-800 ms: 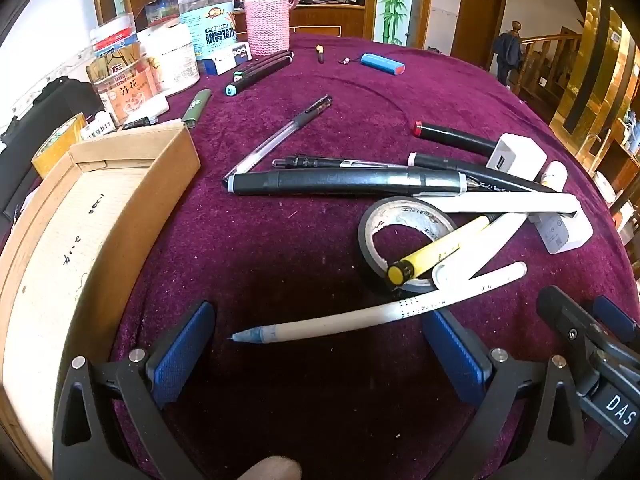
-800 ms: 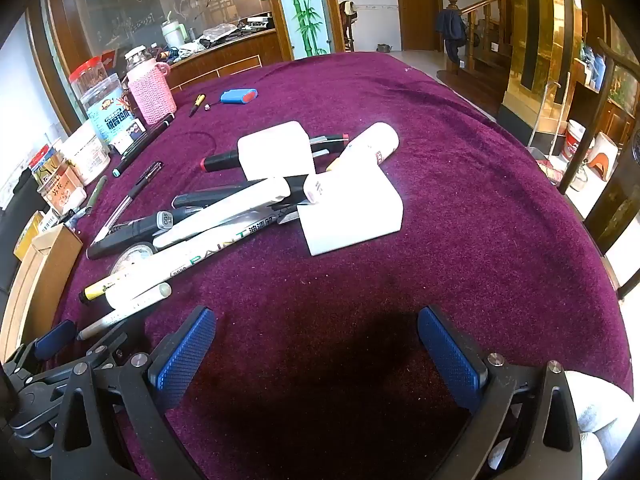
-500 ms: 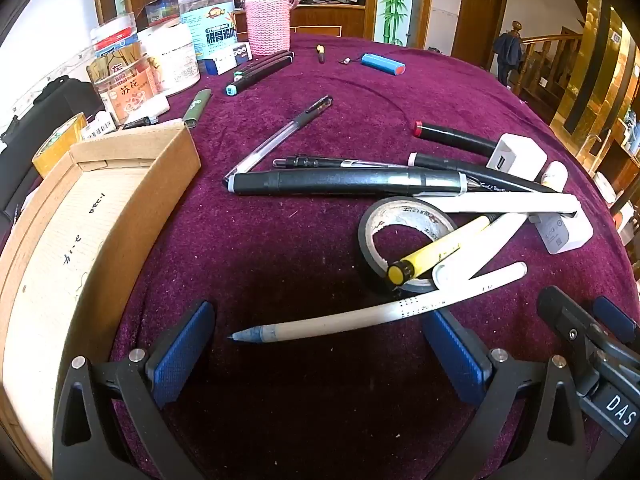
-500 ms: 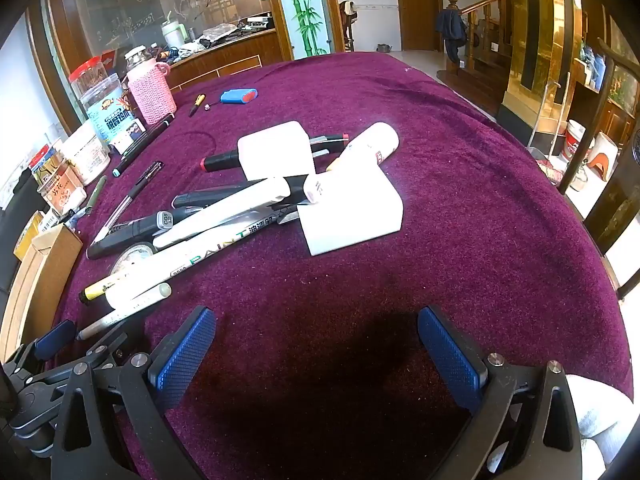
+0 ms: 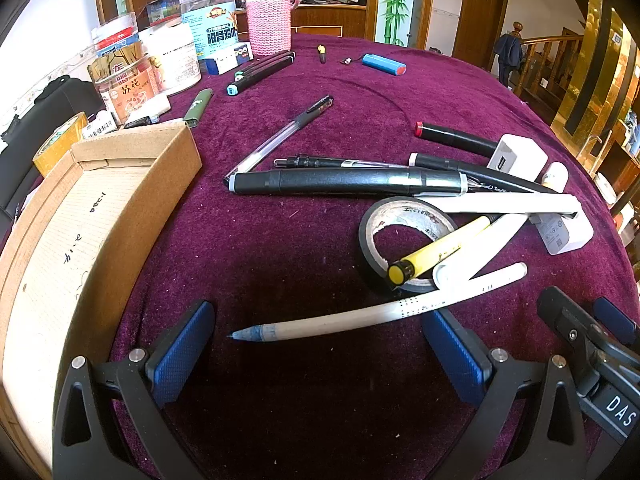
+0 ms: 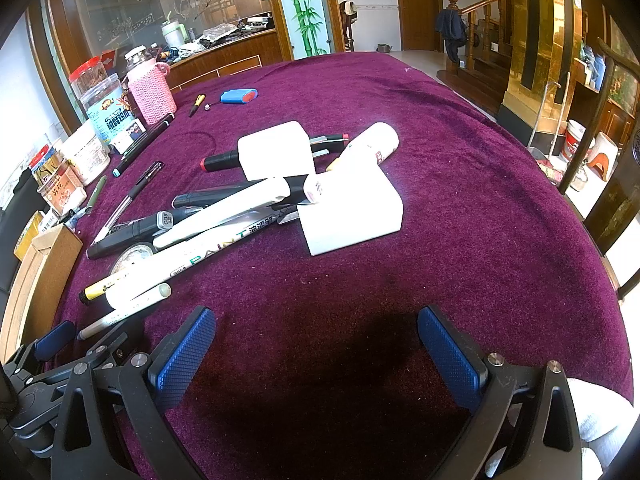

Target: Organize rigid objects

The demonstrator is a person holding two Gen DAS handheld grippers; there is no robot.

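A pile of pens and markers lies on the purple cloth. A white pen with a blue tip lies just ahead of my open, empty left gripper, its middle between the blue pads. Behind it are a black tape roll, a yellow marker, a thick black marker and white chargers. An open cardboard box stands at the left. My right gripper is open and empty over bare cloth, short of a white charger and a white paint marker.
Jars, a pink-sleeved bottle and a yellow tape roll stand along the far left edge. A blue case and more pens lie farther back. The left gripper's body shows at the right wrist view's lower left. The table edge drops off at the right.
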